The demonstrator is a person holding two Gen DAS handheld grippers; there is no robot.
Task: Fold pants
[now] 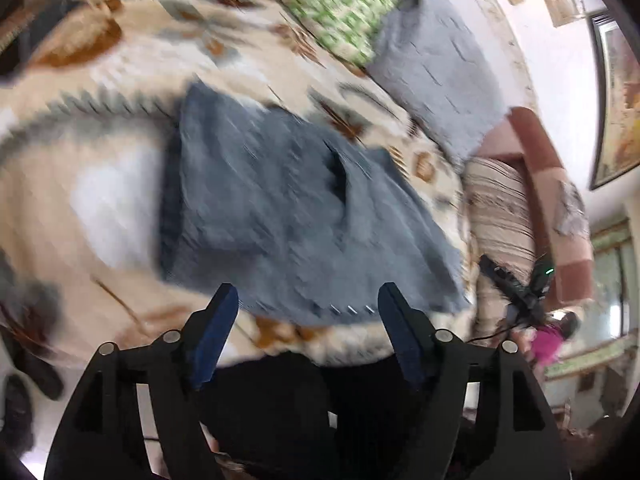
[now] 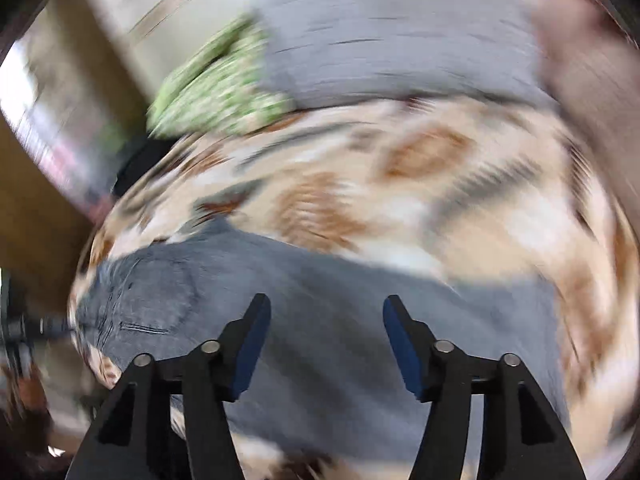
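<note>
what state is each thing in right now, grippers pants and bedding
left gripper: open, holding nothing, above the near edge of the pants
right gripper: open, holding nothing, over the pants
pants: grey-blue jeans lying on the bedspread, already folded over into a compact shape; fold count unclear from blur
bedspread: spread out under the pants
green patterned pillow: lying at the far end of the bed
grey pillow: lying beside the green one

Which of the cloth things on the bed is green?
The checked pillow at the far end; the pants are blue denim and the pillow beside it is grey.
</note>
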